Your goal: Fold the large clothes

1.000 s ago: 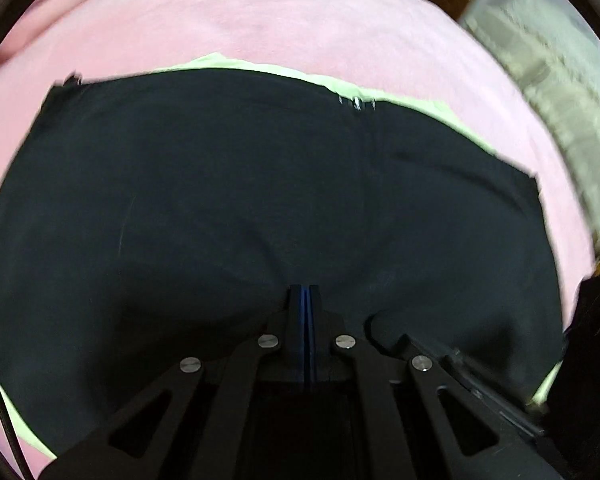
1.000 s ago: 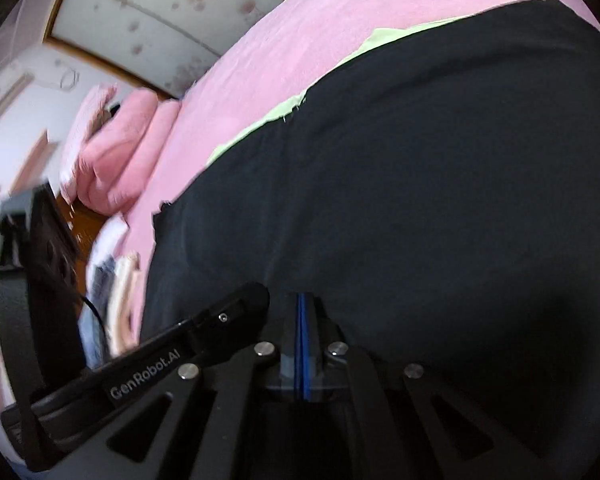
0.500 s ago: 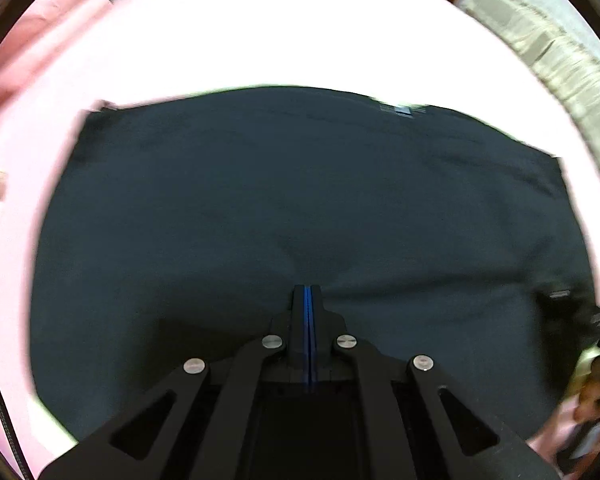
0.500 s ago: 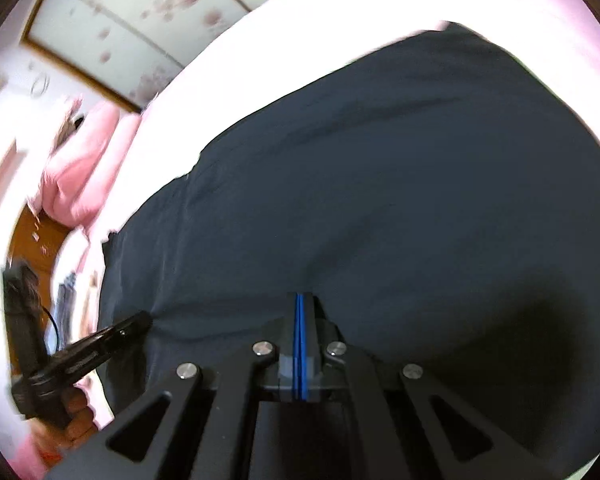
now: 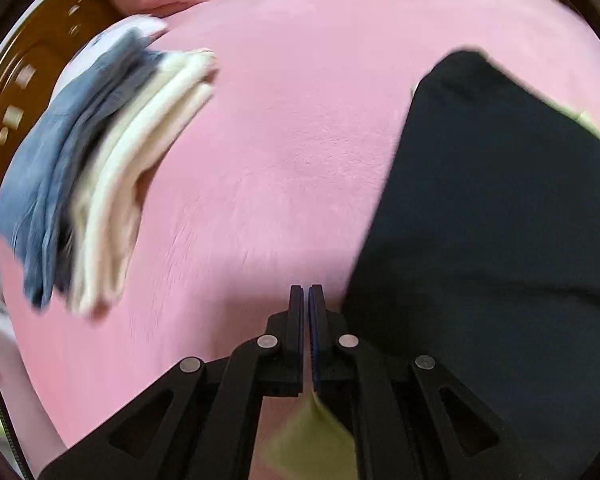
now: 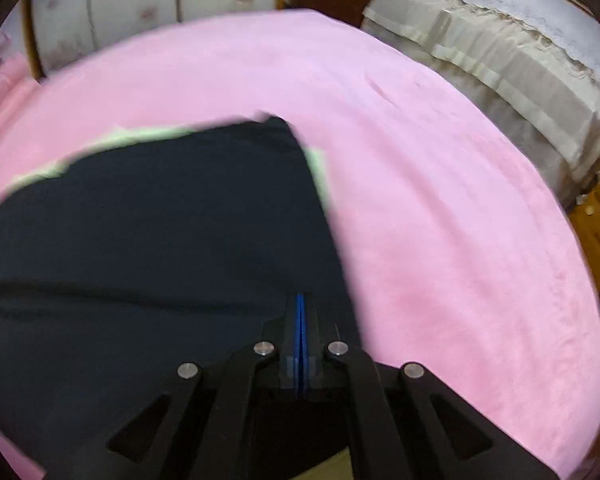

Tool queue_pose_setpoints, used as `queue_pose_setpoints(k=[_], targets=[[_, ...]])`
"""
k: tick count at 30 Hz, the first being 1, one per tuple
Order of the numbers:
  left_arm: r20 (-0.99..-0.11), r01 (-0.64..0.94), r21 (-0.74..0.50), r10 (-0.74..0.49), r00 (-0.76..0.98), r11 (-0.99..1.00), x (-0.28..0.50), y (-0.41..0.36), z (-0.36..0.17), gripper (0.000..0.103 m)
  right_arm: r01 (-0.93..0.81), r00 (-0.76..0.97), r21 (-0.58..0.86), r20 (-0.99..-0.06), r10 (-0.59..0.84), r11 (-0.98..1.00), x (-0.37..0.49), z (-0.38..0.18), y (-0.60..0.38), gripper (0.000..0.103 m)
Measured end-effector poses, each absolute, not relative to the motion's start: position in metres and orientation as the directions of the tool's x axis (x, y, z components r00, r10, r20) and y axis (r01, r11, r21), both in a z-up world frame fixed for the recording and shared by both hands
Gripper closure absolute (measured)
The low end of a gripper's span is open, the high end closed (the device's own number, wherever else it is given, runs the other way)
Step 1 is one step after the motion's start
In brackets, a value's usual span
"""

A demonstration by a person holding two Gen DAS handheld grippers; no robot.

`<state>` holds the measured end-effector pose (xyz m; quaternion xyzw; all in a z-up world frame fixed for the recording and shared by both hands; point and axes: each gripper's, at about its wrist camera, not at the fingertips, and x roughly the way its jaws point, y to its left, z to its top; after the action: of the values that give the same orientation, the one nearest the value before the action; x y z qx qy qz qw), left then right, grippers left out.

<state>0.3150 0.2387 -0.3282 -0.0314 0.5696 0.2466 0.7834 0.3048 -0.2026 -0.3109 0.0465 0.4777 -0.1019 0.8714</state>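
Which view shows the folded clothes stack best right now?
Left wrist view: the stack of folded clothes lies at its left on the pink blanket, blurred. The right wrist view shows none of it.

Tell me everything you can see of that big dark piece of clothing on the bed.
The black garment is a large, matte, soft-looking cloth lying spread flat on the pink bedspread. Pale green fabric peeks out along its far and side edges. It shows shallow creases only. What kind of garment it is cannot be told. Both views are motion-blurred.

Garment (image 5: 500, 208) flat on blanket (image 5: 284, 152), right of left gripper (image 5: 306, 292); folded stack (image 5: 100, 168) far left, well apart
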Motion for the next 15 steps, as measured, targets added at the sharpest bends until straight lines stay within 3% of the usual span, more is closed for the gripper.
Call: queue_pose_setpoints(k=[3,5,7,9,15], targets=[[-0.875,-0.387,0.192,0.336,0.349,0.902,0.293,0.196,-0.301,0.094,0.154,0.553,0.237,-0.825,0.115,0.959,0.293,-0.302,-0.163,0.103],[-0.873,-0.28,0.051,0.179,0.454,0.959,0.276,0.154,-0.286,0.086,0.116,0.513,0.467,-0.784,0.35,0.877,0.285,-0.312,-0.132,0.103],[-0.879,-0.171,-0.118,-0.023,0.476,0.978,0.262,0.13,-0.28,0.084,0.103,0.463,0.62,-0.722,0.514,0.778,0.272,-0.323,-0.121,0.103],[-0.892,-0.124,-0.195,-0.124,0.434,0.973,0.256,0.102,-0.287,0.084,0.097,0.409,0.672,-0.699,0.587,0.734,0.267,-0.337,-0.092,0.103],[-0.94,-0.119,-0.199,-0.155,0.304,0.973,0.255,0.05,-0.33,0.084,0.125,0.327,0.723,-0.676,0.66,0.679,0.263,-0.361,-0.075,0.103]])
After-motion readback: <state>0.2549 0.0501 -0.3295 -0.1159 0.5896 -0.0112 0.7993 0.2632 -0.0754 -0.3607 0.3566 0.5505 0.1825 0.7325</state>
